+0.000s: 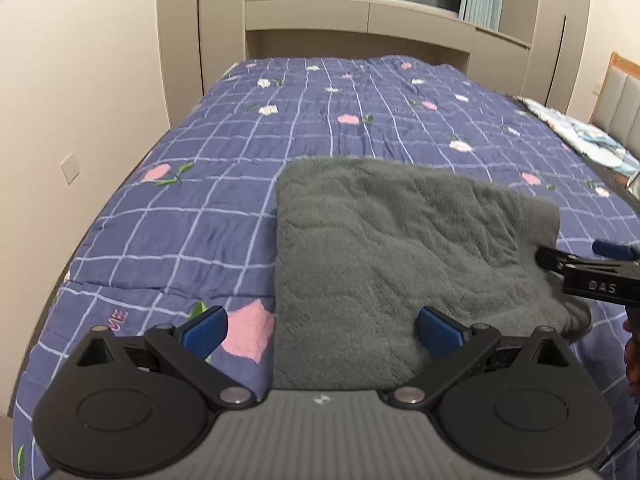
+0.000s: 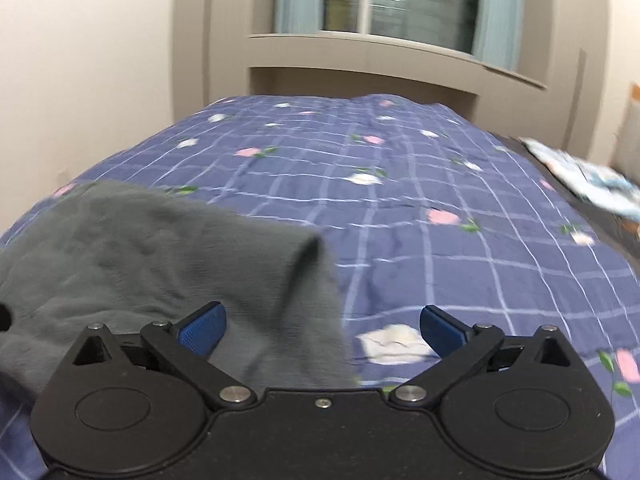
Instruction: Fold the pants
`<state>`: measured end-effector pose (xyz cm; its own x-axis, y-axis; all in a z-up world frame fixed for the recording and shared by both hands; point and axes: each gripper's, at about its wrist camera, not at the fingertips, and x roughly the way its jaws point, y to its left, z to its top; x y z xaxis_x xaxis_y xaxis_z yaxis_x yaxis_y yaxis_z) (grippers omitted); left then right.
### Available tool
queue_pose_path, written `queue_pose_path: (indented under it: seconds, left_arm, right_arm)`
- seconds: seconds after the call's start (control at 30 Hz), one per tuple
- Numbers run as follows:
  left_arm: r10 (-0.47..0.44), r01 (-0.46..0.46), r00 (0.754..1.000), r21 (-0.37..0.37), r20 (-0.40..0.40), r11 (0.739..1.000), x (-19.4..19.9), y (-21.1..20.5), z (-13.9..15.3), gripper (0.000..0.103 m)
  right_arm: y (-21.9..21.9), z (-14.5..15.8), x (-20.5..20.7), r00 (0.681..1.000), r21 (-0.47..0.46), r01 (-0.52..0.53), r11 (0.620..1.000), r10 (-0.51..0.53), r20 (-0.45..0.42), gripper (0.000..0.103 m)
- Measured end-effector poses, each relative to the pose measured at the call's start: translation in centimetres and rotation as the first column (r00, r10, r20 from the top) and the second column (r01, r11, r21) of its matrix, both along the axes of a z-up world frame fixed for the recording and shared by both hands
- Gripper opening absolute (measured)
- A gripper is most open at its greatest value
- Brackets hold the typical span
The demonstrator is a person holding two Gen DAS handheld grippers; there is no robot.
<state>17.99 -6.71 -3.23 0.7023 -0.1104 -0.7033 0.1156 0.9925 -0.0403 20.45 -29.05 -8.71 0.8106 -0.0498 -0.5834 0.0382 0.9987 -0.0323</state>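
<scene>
Grey fleece pants [image 1: 400, 248] lie folded mid-frame on the quilt [image 1: 192, 216] | your left gripper [image 1: 320, 332] and right gripper [image 2: 322, 330] gape, empty | step: fold released | next: flatten raised right corner.

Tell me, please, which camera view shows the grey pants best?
The left wrist view: the folded grey pants lie nearly whole on the bed quilt, edges visible. The right wrist view shows only their blurred corner, partly behind the right gripper.
</scene>
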Motion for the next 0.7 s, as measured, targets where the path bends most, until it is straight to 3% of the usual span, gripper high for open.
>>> queue_pose_path:
  seconds: [0.1,0.2,0.3,0.37,0.43,0.57,0.7]
  left_arm:
    - [0.033,-0.032,0.999,-0.024,0.023,0.999,0.4,1.2,0.4,0.103]
    - [0.059,-0.059,0.998,-0.057,-0.009,0.997,1.6,2.5,0.3,0.103]
    - [0.048,-0.053,0.998,-0.099,-0.044,0.994,2.9,3.6,0.0,0.103]
    - [0.031,-0.039,0.998,-0.125,-0.063,0.991,3.6,4.0,-0.3,0.103]
    - [0.013,-0.023,0.997,-0.13,-0.078,0.991,4.2,4.0,-0.7,0.103]
    - [-0.005,-0.008,0.996,-0.136,-0.09,0.991,4.9,3.6,-1.2,0.103]
    - [-0.023,0.008,0.994,-0.144,-0.104,0.99,5.4,3.2,-1.7,0.103]
  right_arm:
    - [-1.8,-0.2,0.1,1.0,0.112,-0.018,0.994,0.019,-0.01,0.102]
    - [-3.2,-0.5,0.4,0.997,0.246,-0.065,0.967,0.071,-0.017,0.102]
    - [-4.6,-0.8,0.5,0.992,0.419,-0.12,0.9,0.129,0.005,0.102]
    - [-5.0,-0.8,0.7,0.988,0.487,-0.144,0.861,0.154,0.021,0.102]
    - [-5.1,-0.8,0.9,0.983,0.517,-0.17,0.839,0.181,0.029,0.103]
    - [-4.8,-0.7,1.3,0.978,0.491,-0.188,0.851,0.208,0.014,0.103]
    - [-5.7,-0.8,1.2,0.987,0.5,-0.14,0.854,0.161,0.0,0.103]
